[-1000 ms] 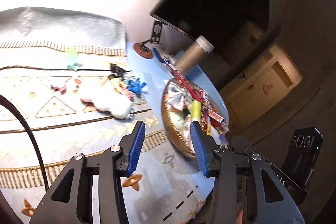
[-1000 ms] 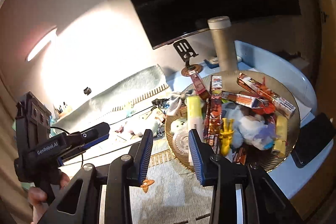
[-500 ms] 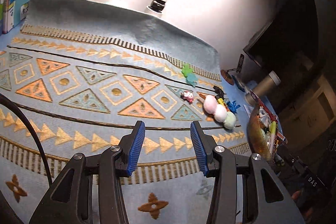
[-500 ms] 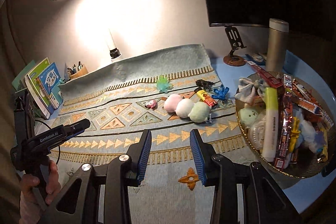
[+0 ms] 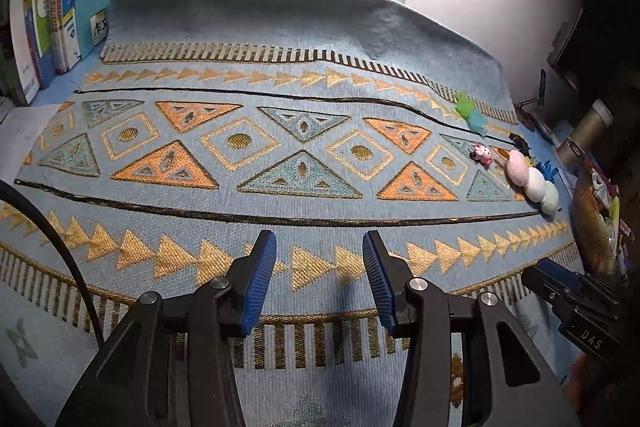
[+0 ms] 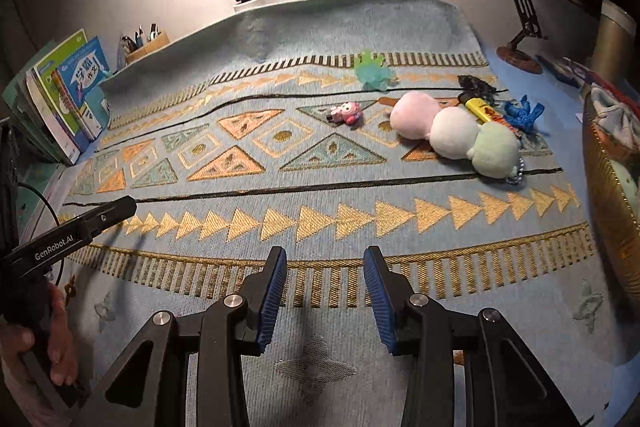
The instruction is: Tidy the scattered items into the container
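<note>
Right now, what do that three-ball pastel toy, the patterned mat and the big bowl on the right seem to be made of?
The three-ball pastel toy looks like soft plush: fuzzy, matte, slightly squashed, with a bead chain at its green end. The patterned mat looks like woven fabric: visible ribbed weave, matte blue with slightly shiny gold thread. The bowl is probably metal or gold-finished plastic: ribbed, glossy wall; I can't tell which.

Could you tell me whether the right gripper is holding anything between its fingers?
No, the right gripper has only bare patterned rug showing between its blue pads.
</note>
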Tool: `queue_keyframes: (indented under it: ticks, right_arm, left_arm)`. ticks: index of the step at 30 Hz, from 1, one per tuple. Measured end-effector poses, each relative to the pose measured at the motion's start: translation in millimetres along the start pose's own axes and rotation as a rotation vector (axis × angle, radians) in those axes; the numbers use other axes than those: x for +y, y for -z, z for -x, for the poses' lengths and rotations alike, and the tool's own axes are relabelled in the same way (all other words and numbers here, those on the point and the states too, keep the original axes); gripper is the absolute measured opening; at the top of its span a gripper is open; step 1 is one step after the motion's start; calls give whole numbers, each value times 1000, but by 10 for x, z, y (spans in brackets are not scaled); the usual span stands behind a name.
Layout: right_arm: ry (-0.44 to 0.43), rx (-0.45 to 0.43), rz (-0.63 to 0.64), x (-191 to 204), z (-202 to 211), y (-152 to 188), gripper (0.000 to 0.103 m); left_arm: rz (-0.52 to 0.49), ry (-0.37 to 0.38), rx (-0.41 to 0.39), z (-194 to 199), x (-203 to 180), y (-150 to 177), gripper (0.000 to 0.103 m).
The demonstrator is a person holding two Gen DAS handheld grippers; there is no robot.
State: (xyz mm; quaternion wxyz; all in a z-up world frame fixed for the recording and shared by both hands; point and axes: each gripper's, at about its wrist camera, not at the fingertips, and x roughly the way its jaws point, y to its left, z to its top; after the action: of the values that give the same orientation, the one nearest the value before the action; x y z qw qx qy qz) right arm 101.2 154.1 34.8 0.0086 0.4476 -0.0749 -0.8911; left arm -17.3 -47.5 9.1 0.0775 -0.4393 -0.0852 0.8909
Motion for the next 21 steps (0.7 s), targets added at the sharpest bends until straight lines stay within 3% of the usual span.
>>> queue_keyframes:
  ticks: [3,5,9,14,15,20,21]
  right_arm:
    - [5,11,20,83,-166,2,39]
    - [49,-4,50,136,-203,-10,39]
    - [86,-14,87,180,-240,-34,45]
    - [168,-39,138,263,-234,1,55]
    - [182,-43,136,274,-242,-1,56]
    - [144,-37,87,182,-243,-8,59]
    - [115,-36,64,136,-244,-11,65]
  left_arm:
    - [7,-76,-11,-55,61,-7,42]
    - [14,-84,-21,-86,102,-16,43]
    - [-18,-71,-31,-128,55,-18,65]
    - [-151,-141,14,-241,-185,-2,86]
    - [-177,-145,30,-273,-228,1,103]
    - [-167,-147,43,-267,-215,3,103]
    - [-167,-149,43,-264,-216,3,103]
